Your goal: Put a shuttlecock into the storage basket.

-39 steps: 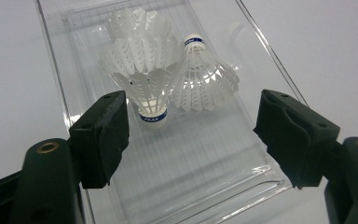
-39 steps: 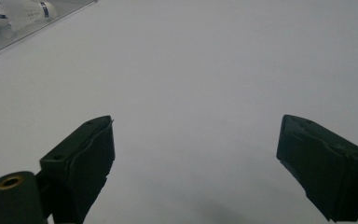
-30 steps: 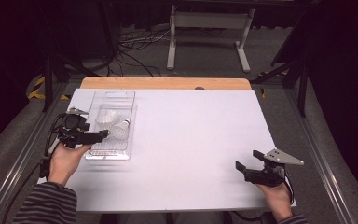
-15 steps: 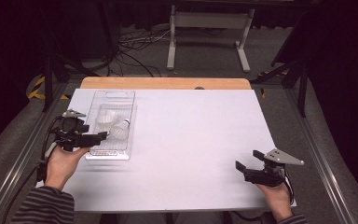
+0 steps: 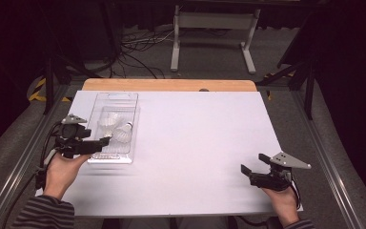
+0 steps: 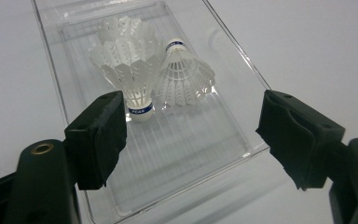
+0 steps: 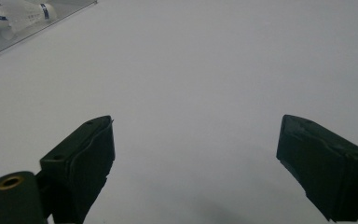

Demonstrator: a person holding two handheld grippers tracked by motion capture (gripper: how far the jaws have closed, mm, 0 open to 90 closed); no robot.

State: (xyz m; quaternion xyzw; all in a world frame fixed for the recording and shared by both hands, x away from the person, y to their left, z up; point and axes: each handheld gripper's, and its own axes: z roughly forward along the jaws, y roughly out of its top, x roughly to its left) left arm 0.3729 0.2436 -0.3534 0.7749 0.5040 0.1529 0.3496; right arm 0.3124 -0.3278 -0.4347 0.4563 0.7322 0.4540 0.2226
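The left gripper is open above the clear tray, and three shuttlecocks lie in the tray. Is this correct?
Not quite: the tray holds two shuttlecocks, not three, as the left gripper view shows. The left gripper is indeed open above it.

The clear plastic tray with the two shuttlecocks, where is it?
High view: the clear plastic tray lies on the white table's left side, beside the open left gripper.

The left gripper (image 5: 102, 141) sits a touch farther toward the person's side of the clear tray (image 5: 124, 98) than a second ago, its jaws spread over the tray's near end instead of level with the two shuttlecocks (image 5: 116, 129). The hand (image 5: 62, 169) holding it has drawn back slightly with it along the tray's left edge.
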